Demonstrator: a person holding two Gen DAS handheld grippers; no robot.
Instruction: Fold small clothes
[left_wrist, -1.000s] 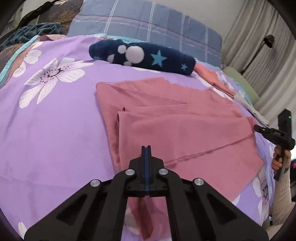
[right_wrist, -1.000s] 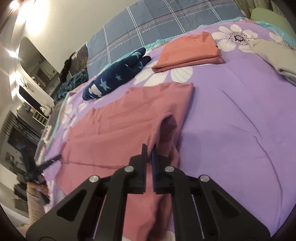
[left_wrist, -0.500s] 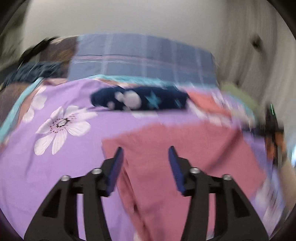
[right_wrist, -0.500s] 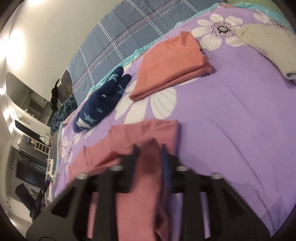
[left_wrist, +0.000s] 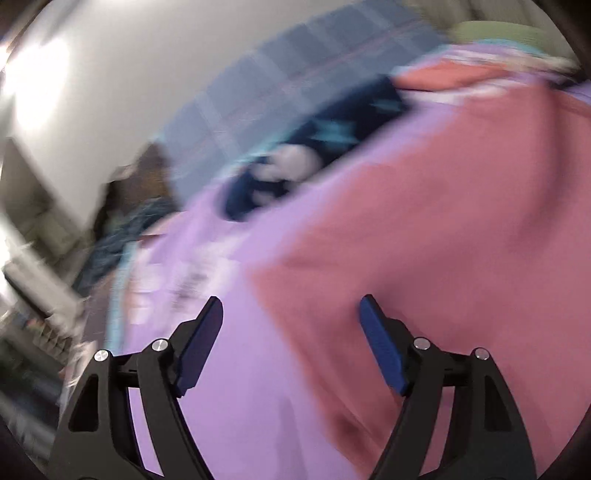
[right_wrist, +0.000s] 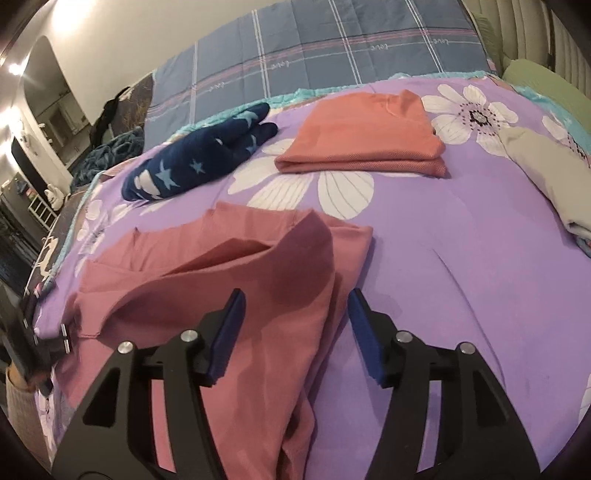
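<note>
Both your grippers were clamped shut a second ago and now both sets of jaws are opening, pink cloth released. Your left gripper (left_wrist: 290, 317) has swung round: the left wrist view is heavily motion-blurred, its blue pads stand wide apart over the edge of the pink garment (left_wrist: 443, 229), nothing pinched between them. Left pad sits over bare purple bedspread (left_wrist: 229, 398), right pad over pink cloth.

Your right gripper (right_wrist: 295, 314) is mid-wide, jaws still parting, with a raised fold of the pink garment (right_wrist: 258, 280) lying between the pads; the pads don't press it. The garment is spread on the bedspread (right_wrist: 461, 295) near the front edge, partly folded over itself, soft matte knit, dull rose, with a rumpled ridge running up toward the far side.

Left to right behind it: navy star-print piece (right_wrist: 199, 162), rolled and fleecy; folded coral top (right_wrist: 365, 136), neat rectangular stack, ribbed weave; beige folded garment (right_wrist: 554, 177) at the right edge. Blue plaid quilt (right_wrist: 332, 44) lies along the back. Bedspread is smooth purple with big white flowers. Your left gripper is a dark blur at the far left of the right wrist view.
</note>
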